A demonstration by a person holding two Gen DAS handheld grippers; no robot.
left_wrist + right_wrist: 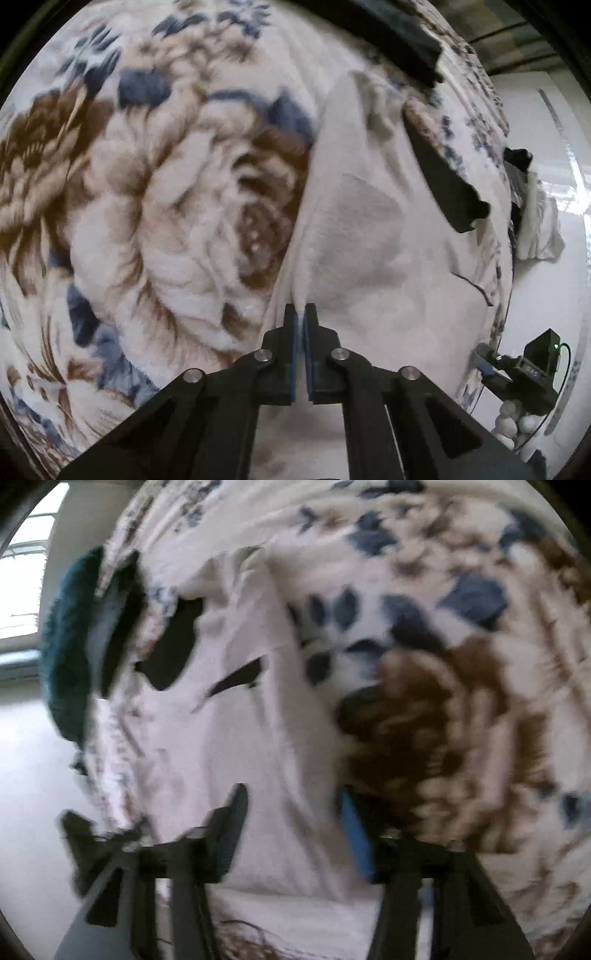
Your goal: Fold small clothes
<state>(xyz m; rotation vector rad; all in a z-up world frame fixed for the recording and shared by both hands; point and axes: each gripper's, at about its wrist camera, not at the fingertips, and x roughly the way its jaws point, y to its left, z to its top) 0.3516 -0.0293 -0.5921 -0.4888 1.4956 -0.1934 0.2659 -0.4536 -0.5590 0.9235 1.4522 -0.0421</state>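
L gripper (pixel 300 308), lower centre of frame: fingers clenched on a pinched fold of the white garment (pixel 369 221), which lies centre-right on the floral blanket (pixel 147 184). R gripper (pixel 291 805), bottom of frame: fingers spread wide, nothing between them, hovering over same garment (pixel 251 757); view blurred. Dark cloth pieces (pixel 447 184) at upper right, L view. Teal item (pixel 70 646) at left edge, R view.

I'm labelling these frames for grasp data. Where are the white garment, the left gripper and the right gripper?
white garment (pixel 369 229): left wrist view, on its flat middle panel.
left gripper (pixel 302 314): left wrist view, between its closed fingertips pinching the cloth.
right gripper (pixel 291 805): right wrist view, midway between its spread fingertips.
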